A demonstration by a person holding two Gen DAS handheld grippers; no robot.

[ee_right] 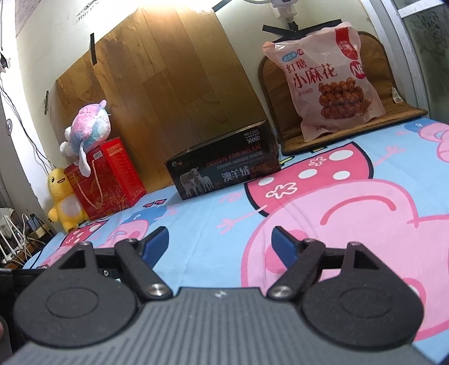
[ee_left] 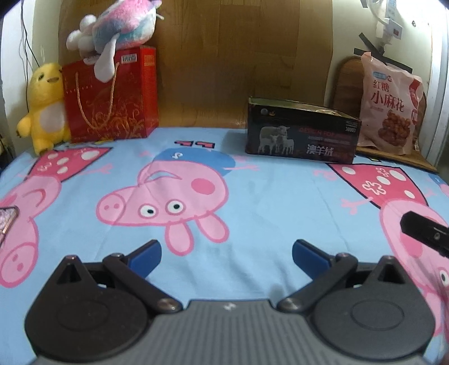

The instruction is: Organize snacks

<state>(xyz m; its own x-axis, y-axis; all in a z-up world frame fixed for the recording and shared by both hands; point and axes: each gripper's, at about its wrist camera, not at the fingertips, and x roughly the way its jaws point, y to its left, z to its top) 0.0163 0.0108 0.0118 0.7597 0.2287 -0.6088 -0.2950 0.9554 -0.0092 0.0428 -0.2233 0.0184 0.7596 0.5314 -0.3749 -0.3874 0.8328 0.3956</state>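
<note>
Nothing started, by the look of it — the left gripper (ee_left: 226, 251) and right gripper (ee_right: 220, 243) both hover over the sheet (ee_left: 252, 196), jaws spread wide and empty. One snack bag (ee_right: 331, 84) leans at the back on a mat (ee_right: 393, 112), just beside one open black box (ee_right: 224, 171) — probably its destination. Also one red box (ee_left: 112, 92) and two plush toys.

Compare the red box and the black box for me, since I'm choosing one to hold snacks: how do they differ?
The red box stands tall and upright; the black box lies low and wide. The red box has a rope handle and a plush toy on top; the black box has no handle, nothing resting on it, and its top looks open. The red box stands on the left, beside a yellow plush; the black box is on the right, near the snack bag. Both rest on the sheet by the wall.
</note>
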